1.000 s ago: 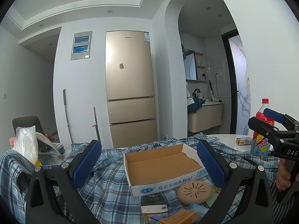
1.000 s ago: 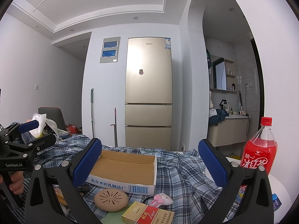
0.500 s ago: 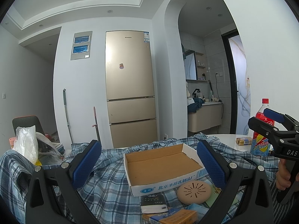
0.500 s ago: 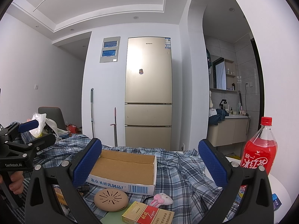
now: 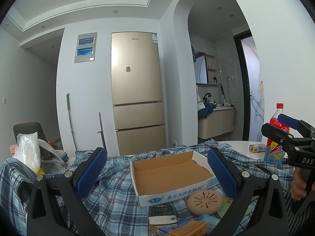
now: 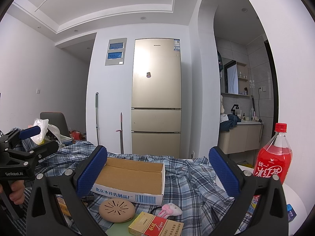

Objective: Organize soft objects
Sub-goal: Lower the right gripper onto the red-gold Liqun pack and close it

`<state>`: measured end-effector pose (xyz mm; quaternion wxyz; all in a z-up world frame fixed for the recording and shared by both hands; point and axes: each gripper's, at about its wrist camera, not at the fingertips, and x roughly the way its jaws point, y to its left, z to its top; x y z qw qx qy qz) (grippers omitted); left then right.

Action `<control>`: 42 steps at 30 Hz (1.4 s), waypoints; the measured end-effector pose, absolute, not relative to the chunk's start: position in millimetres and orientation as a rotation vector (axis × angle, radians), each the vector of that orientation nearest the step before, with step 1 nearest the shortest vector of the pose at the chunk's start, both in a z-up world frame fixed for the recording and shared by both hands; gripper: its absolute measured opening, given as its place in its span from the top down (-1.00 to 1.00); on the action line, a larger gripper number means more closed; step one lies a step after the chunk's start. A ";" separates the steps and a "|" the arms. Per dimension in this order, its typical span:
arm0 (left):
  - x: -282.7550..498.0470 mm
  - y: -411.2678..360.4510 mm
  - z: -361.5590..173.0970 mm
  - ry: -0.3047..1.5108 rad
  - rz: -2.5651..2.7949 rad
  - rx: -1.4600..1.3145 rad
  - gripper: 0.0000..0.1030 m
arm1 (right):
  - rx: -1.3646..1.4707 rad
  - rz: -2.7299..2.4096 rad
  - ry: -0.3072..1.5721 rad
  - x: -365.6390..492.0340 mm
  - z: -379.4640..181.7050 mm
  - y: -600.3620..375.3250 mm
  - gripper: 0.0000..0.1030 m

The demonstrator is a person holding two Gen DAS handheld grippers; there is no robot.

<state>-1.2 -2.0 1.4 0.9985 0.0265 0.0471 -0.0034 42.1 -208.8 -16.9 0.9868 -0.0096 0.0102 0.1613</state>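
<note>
At nine o'clock in the left wrist view a white plastic bag (image 5: 27, 153) sits on the edge of the blue plaid shirt (image 5: 118, 177), which is spread in folds over the worktop (image 5: 239, 147). The left tongs (image 5: 155, 174) hang above the cloth with their blue pads wide apart and nothing between them. Between the pads, at about five o'clock from centre, lies the shallow cardboard box (image 5: 169, 174), open side up and bare inside, resting on the shirt. Just in front of it, toward six o'clock, are a dark small box (image 5: 161, 212), a round tan perforated disc (image 5: 204, 201) and an orange and blue packet (image 5: 180, 228). At three o'clock the right tongs (image 5: 283, 126) reach in, held by a hand (image 5: 298, 185), in front of the red drink bottle (image 5: 275, 135); a small yellow box (image 5: 257, 147) lies on the white worktop beside it.

In the right wrist view the right tongs (image 6: 157, 174) are also spread wide and hold nothing. Below them, at six o'clock, a small pink plush toy (image 6: 170, 210) lies on the shirt just beside the box's near corner, with a red and gold cigarette pack (image 6: 155, 226) in front of it. A gold fridge (image 6: 156, 96) stands at twelve o'clock against the far wall.
</note>
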 end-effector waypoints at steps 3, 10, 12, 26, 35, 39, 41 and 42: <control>-0.6 -2.2 0.5 0.097 -0.009 0.055 -1.00 | -0.019 0.324 0.021 42.1 -16.9 -208.7 -1.00; -0.6 -2.1 0.7 0.092 -0.023 0.046 -1.00 | -0.033 0.311 0.047 47.1 -20.5 -207.7 -1.00; -0.1 -1.3 0.2 0.092 -0.036 0.041 -1.00 | -0.033 0.306 0.058 52.4 -24.7 -208.4 -1.00; 3.7 11.6 29.6 0.243 -0.037 -0.024 -1.00 | 0.003 0.373 0.268 62.6 8.4 -217.1 -1.00; 5.4 11.6 33.2 0.382 -0.014 -0.057 -1.00 | -0.049 0.371 0.342 58.0 16.1 -194.5 -1.00; 16.0 12.1 23.4 0.449 -0.045 -0.077 -0.89 | -0.066 0.393 0.382 59.3 14.3 -187.8 -1.00; 19.8 11.1 17.8 0.463 -0.046 -0.072 -0.88 | -0.065 0.379 0.395 61.1 11.1 -188.0 -1.00; 22.5 10.8 14.7 0.474 -0.046 -0.073 -0.88 | -0.074 0.361 0.414 63.3 9.6 -188.5 -1.00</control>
